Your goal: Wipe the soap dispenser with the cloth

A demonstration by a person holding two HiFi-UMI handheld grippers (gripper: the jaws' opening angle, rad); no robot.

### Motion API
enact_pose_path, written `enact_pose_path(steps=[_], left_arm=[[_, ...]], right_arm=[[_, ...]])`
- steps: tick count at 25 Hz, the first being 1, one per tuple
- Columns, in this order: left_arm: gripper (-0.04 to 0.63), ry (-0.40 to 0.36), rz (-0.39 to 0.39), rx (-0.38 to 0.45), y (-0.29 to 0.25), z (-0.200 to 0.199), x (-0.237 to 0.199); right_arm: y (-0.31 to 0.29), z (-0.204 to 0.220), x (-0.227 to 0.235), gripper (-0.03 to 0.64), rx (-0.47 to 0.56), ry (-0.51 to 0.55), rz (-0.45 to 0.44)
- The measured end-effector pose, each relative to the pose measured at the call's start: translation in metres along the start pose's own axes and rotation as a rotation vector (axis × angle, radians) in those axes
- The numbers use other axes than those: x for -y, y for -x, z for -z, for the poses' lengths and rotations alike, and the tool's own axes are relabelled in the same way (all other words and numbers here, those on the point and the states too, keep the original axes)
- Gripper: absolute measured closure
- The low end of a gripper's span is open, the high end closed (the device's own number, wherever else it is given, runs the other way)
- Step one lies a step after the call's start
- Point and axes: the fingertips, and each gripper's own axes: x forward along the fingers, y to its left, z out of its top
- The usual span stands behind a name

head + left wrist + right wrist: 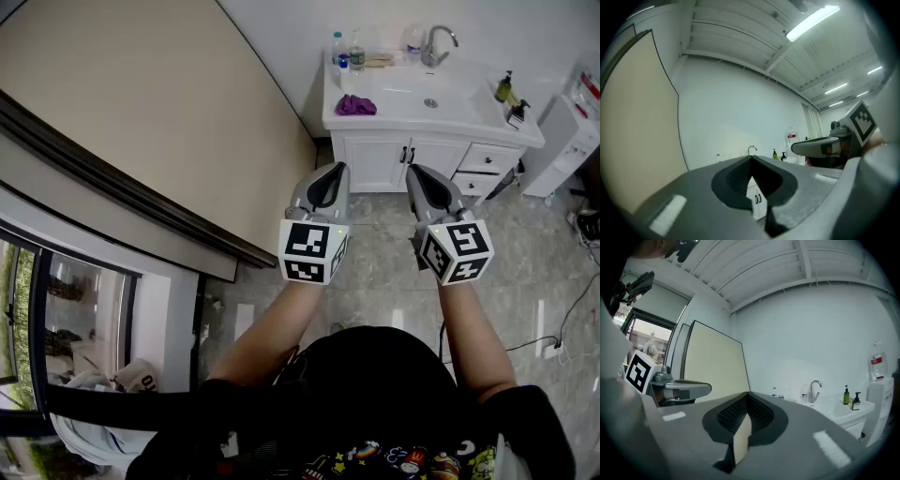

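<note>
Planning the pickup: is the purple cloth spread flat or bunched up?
Bunched: the purple cloth lies in a crumpled heap on the vanity counter.

Cloth point(355, 105) — soft purple fabric, crumpled. Faucet point(437, 42): shiny metal. Basin point(398, 94): smooth, glossy white. Floor point(375, 267) tiles look like polished stone. Left gripper point(333, 171) and right gripper point(418, 172) — matt grey plastic, with dark, finely ribbed pads point(738, 176).
</note>
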Motion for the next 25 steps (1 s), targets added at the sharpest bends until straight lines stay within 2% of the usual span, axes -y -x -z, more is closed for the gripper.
enact_pose_path(steps=[10, 16, 21, 25], left_arm=[[0.595, 0.015, -0.012, -0.013, -0.018, 0.007, 0.011], [0.594, 0.033, -0.046, -0.04, -0.05, 0.032, 0.021], [0.594, 0.046, -0.062, -0.086, -0.088, 0.067, -0.001], [0.594, 0.059, -0.041, -0.072, -0.152, 0.089, -0.061]], right_arm=[[-0.005, 0.009, 0.016, 0.595, 0.0, 0.005, -0.016], [-0.024, 0.037, 0.043, 0.595, -0.039, -0.016, -0.035], [-0.072, 0.079, 0.072, 0.58, -0.082, -0.063, -0.019], [-0.154, 0.102, 0.092, 0.572, -0.1, -0.059, 0.014]])
